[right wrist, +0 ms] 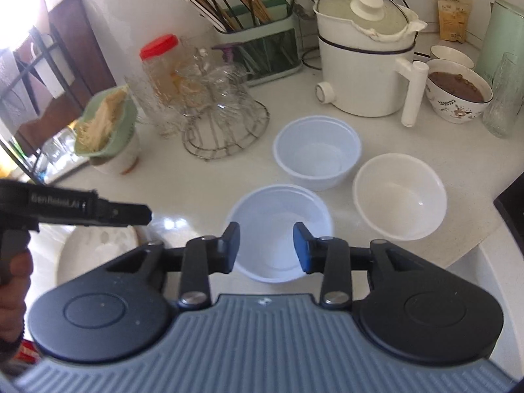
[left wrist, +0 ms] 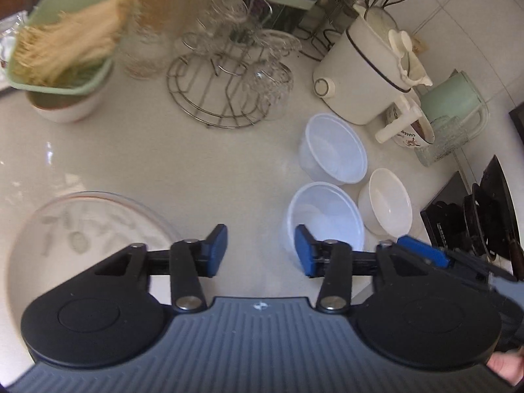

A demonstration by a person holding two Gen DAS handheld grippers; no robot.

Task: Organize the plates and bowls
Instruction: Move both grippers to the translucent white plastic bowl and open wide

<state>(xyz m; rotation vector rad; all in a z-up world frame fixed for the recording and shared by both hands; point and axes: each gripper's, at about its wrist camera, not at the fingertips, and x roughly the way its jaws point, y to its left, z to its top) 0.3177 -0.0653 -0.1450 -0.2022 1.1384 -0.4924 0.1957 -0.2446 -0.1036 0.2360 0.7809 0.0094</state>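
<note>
Two translucent plastic bowls stand on the pale counter, one near and one farther back, with a white bowl to their right. My right gripper hovers open over the near bowl's front rim, with nothing between its pads. In the left wrist view the same bowls lie right of centre: the near one, the far one and the white one. My left gripper is open and empty above bare counter. A clear glass plate lies at its lower left.
A white electric pot and a patterned bowl of brown food stand behind the bowls. A wire rack of glasses, a red-lidded jar and a green basket of noodles fill the back left. A black stove is at the right.
</note>
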